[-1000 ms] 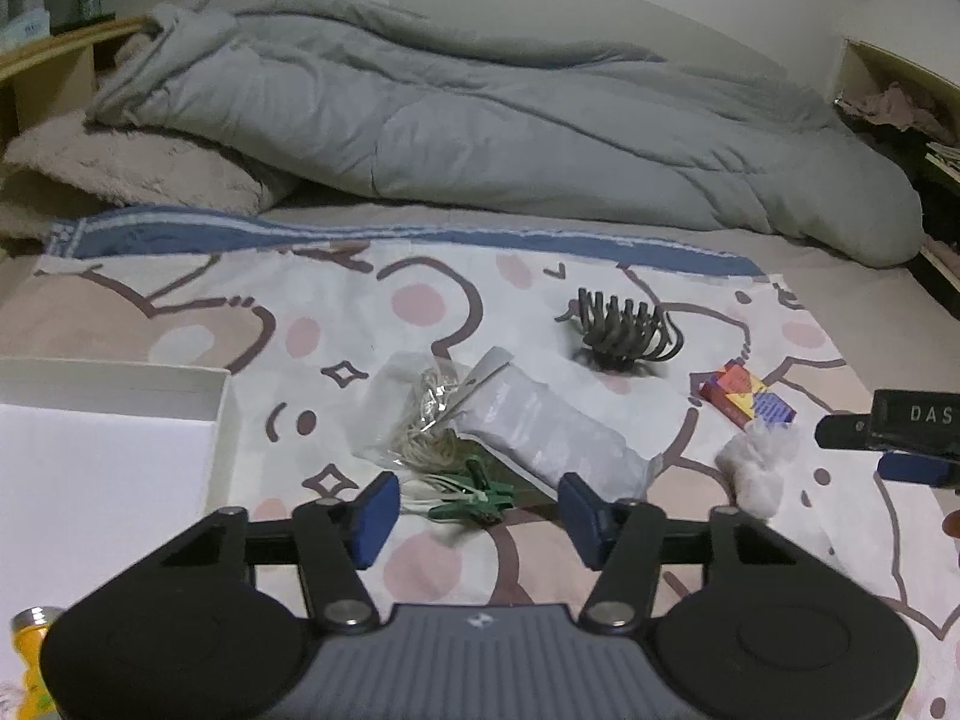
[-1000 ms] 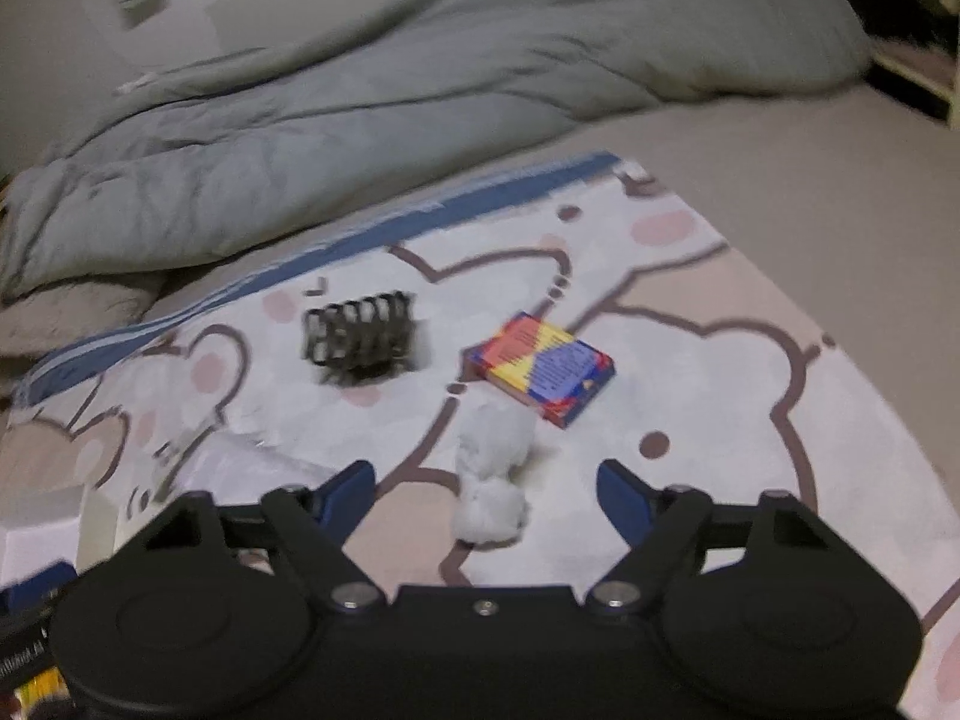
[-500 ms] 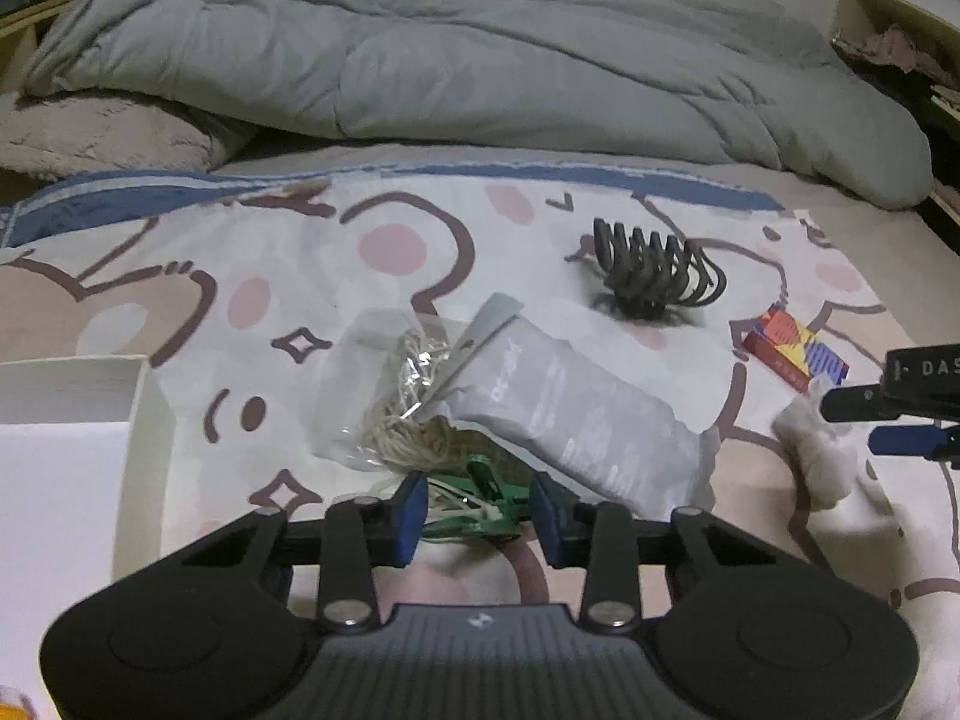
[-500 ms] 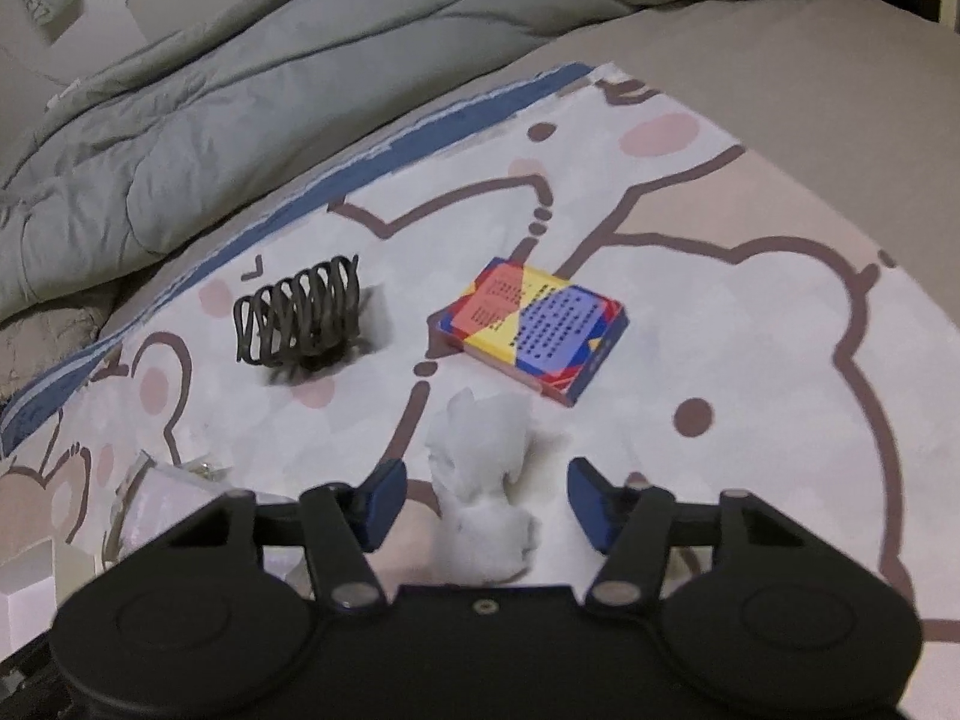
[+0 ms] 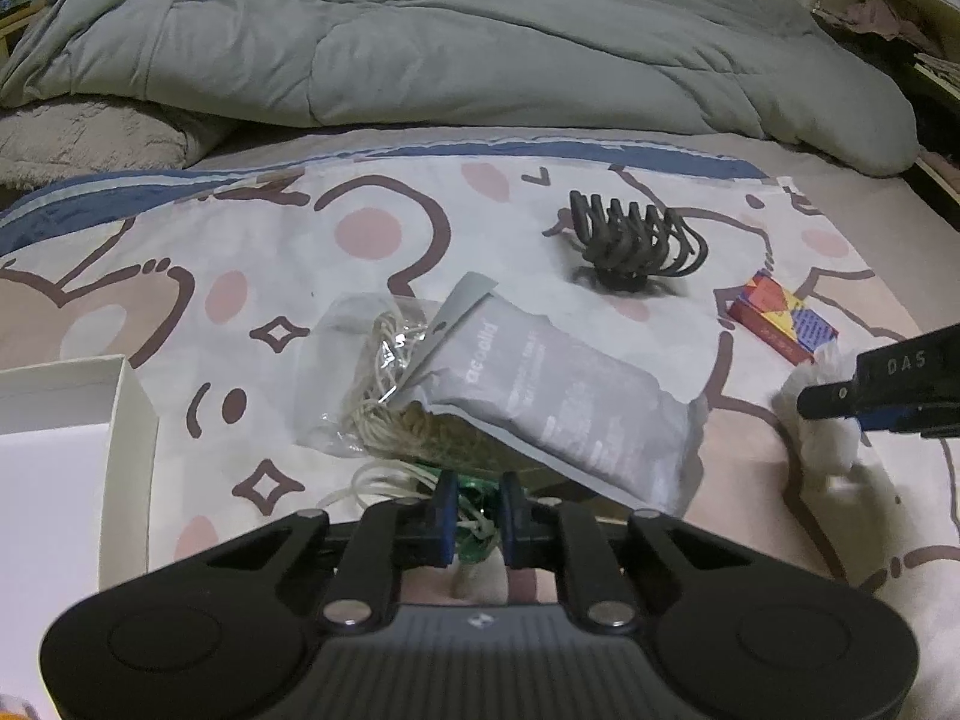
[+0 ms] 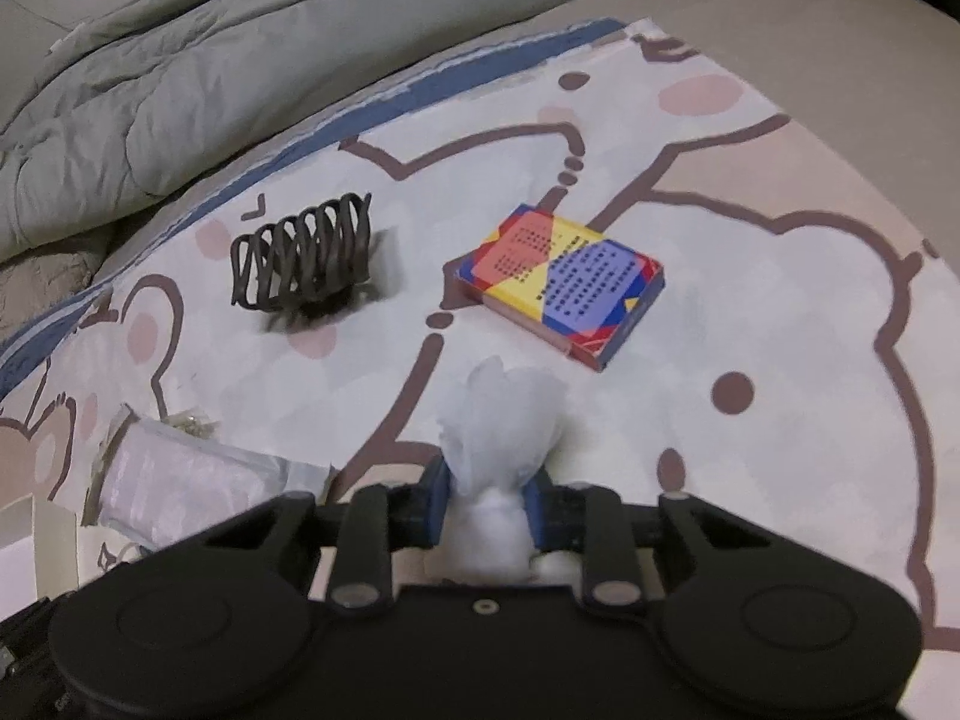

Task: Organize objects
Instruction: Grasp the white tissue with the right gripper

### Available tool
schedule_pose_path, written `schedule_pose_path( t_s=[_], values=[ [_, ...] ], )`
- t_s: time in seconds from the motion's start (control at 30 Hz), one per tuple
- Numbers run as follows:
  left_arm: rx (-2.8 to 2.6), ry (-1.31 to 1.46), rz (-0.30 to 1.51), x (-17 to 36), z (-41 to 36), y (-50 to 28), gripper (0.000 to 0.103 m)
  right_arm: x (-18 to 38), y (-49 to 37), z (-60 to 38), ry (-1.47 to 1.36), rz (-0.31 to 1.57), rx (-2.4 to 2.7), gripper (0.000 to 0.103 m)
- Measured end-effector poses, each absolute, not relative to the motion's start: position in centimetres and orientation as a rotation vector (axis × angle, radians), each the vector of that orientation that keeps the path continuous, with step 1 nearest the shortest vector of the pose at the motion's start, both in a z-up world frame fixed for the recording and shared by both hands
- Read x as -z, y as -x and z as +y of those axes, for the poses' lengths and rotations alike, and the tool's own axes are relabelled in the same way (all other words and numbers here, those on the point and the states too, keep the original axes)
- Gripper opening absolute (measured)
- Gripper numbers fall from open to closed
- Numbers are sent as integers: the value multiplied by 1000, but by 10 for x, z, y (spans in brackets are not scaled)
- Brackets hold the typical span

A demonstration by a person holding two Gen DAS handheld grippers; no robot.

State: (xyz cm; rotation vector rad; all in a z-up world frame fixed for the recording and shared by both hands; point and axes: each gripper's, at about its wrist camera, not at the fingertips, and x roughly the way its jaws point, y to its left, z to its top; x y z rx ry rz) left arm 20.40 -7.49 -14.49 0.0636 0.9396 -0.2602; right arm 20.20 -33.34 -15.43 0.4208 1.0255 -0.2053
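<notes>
Just ahead of your left gripper [image 5: 474, 519] lies the grey pouch [image 5: 558, 402], overlapping a clear bag of string [image 5: 372, 384]. Its jaws pinch the green clip [image 5: 474, 495] at their tips. Your right gripper [image 6: 487, 504] squeezes the white cotton wad [image 6: 498, 420], the colourful card box [image 6: 561, 282] just beyond.

My left claw [image 5: 475, 519] was matte black with blue finger pads and silver screws; my right claw [image 6: 487, 501] matched, lettered "DAS".

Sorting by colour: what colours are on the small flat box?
Red, yellow and blue blocks on the box, clearest in the right wrist view.
</notes>
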Motion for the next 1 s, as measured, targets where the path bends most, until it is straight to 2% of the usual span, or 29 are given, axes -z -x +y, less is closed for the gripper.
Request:
schedule_pose_path(
  t_s=[0.57, 1.0],
  values=[
    [244, -8, 791, 48, -63, -140, 15, 64, -137, -304, -307, 864, 93, 27],
    [237, 10, 737, 10, -46, -85, 15, 15, -65, -269, -190, 754, -13, 27]
  ],
)
